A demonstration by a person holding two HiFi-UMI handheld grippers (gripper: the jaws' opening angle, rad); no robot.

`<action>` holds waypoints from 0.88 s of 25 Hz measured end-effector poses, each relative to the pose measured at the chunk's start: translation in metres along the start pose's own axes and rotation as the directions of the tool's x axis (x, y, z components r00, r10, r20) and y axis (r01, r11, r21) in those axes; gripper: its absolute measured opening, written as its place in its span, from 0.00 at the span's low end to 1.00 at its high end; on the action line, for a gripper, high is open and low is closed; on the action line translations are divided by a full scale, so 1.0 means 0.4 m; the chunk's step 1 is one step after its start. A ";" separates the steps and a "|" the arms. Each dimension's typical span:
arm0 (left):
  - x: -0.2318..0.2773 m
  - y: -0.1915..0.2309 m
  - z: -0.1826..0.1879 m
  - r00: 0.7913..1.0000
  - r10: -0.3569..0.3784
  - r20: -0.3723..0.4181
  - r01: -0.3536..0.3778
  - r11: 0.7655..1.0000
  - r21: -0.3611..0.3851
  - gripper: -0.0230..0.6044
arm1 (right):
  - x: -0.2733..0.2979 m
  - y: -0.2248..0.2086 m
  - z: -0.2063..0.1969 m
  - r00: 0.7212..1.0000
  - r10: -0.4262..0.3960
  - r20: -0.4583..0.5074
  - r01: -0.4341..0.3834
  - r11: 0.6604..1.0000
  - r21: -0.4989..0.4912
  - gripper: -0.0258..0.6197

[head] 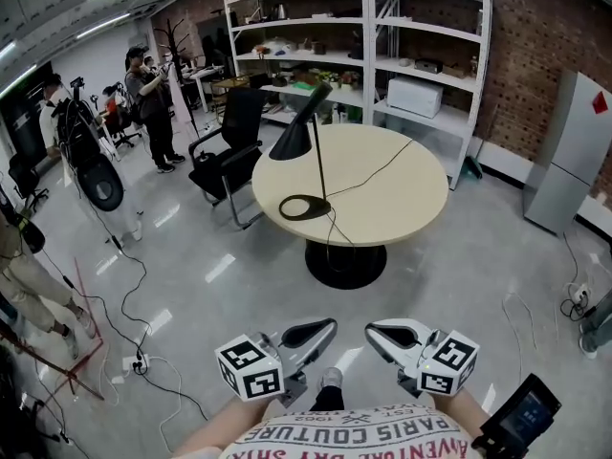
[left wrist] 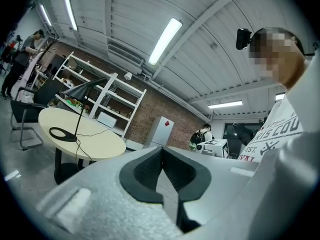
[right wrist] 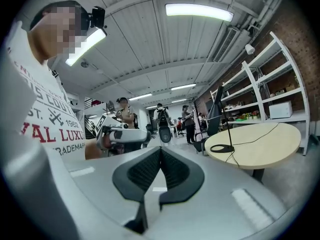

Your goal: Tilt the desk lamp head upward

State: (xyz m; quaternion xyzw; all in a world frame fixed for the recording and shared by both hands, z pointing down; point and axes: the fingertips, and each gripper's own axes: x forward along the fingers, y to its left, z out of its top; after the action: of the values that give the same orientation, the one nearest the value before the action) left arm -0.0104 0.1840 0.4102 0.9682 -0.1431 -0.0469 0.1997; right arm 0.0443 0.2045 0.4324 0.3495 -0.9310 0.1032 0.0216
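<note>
Bright, even indoor light comes from long ceiling tubes (left wrist: 165, 40), which glare white in both gripper views. In the head view the glossy grey floor (head: 220, 268) carries pale streaks of reflected light. The round tabletop (head: 392, 199) is evenly lit, with only faint shadows. All three views bend strongly toward the edges, and the gripper views darken to black corners. Close to the lens, the left tongs (left wrist: 161, 156) and right tongs (right wrist: 160, 154) look slightly soft.

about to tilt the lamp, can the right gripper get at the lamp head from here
Probably not: the right gripper sits by the person's body, open floor between it and the lamp head on the table. Nothing blocks the way.
</note>
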 end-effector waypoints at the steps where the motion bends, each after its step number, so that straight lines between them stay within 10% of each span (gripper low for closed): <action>1: 0.011 0.036 0.011 1.000 0.004 0.000 -0.004 1.000 -0.006 0.03 | 0.023 -0.028 0.003 1.000 -0.001 -0.004 0.001 1.000 0.007 0.05; 22: 0.186 0.671 0.312 0.995 0.060 0.074 -0.058 0.998 -0.036 0.03 | 0.457 -0.540 0.152 1.000 0.002 -0.002 -0.002 1.000 -0.029 0.05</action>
State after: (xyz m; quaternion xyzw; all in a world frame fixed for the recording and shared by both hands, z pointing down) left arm -0.0272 -0.1204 0.4008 0.9576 -0.1782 -0.0796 0.2118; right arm 0.0497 -0.0849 0.4317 0.3479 -0.9328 0.0902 0.0274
